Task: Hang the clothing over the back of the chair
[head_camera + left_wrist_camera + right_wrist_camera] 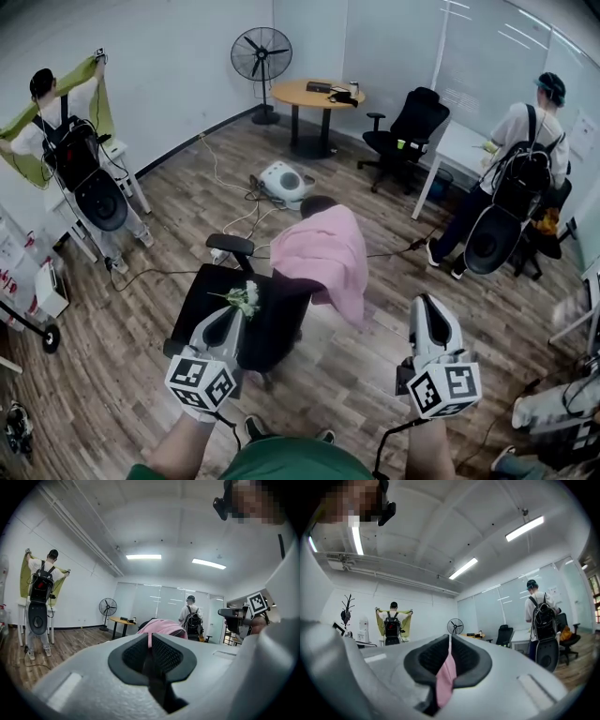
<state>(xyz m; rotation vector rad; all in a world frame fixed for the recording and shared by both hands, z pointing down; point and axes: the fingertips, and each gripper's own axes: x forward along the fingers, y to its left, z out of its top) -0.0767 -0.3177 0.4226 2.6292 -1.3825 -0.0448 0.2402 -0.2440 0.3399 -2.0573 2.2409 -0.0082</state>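
Pink clothing (323, 253) lies draped over the back of a black office chair (211, 300) on the wood floor (141, 216), one side hanging low past the seat. Both handheld grippers are clear of the cloth: the left gripper (232, 317) by the chair's seat, the right gripper (427, 303) off to the chair's right. Each has its jaws closed and grips nothing; only a sliver of pink shows through the slit. Near the far wall, a person (66, 131) holds up a yellow-green cloth.
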